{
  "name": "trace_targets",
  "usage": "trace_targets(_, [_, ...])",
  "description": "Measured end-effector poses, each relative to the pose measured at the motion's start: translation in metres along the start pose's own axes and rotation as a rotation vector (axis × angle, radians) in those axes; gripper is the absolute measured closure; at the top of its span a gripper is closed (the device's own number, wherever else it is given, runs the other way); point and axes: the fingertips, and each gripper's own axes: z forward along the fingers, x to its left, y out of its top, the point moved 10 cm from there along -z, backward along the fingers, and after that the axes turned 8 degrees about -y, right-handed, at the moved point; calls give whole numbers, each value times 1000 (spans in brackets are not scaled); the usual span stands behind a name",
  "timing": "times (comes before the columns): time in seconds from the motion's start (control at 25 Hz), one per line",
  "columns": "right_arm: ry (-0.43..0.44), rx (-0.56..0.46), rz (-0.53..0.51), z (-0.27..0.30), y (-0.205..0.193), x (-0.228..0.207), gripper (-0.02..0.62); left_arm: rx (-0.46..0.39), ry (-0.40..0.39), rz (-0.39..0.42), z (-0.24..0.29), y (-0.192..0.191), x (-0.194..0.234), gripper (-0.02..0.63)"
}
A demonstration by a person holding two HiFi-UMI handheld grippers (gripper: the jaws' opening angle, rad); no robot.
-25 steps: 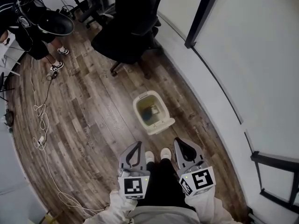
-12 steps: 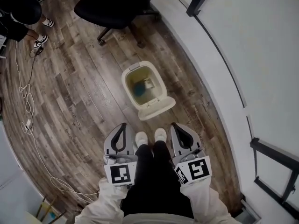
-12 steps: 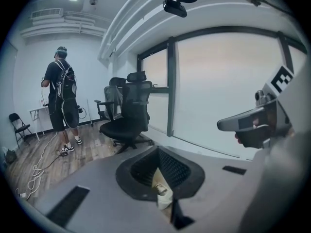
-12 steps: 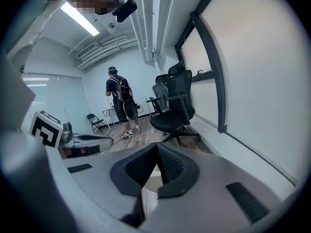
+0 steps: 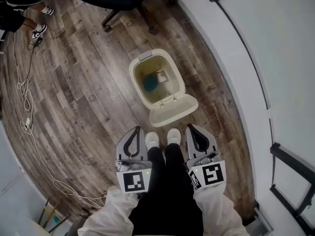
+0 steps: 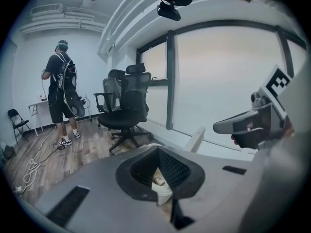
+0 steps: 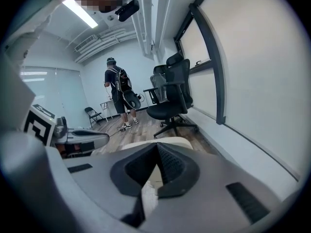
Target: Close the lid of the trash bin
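Head view: the cream trash bin [image 5: 132, 78] stands on the wooden floor [image 5: 83, 97] at 12 o'clock from your shoes [image 5: 152, 139]. Its lid [image 5: 173, 110] is flipped open toward you. Your left gripper [image 5: 136, 131] and right gripper [image 5: 192, 128] flank your legs.

Left gripper view: fingers pressed together, empty, with the lid at 2 o'clock.

Right gripper view: fingers pressed together, empty, with the bin just beyond.

The left gripper [image 5: 136, 130] and the right gripper [image 5: 192, 128] were held low and side by side, one at each side of the legs [image 5: 165, 181], jaws pointed forward; both pairs of jaws were pressed together on nothing; the forearms were covered by white sleeves [image 5: 114, 213].
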Motion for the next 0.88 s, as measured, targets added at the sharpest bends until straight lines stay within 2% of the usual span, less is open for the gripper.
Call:
trace_targets(0.32, [31,60,12,22,-27,0,572,71,28,-11,15,-32,10,598])
trace_targets(0.88, [39,63,3,51,-13,-1,572,88,33,-34,33,-26,21,598])
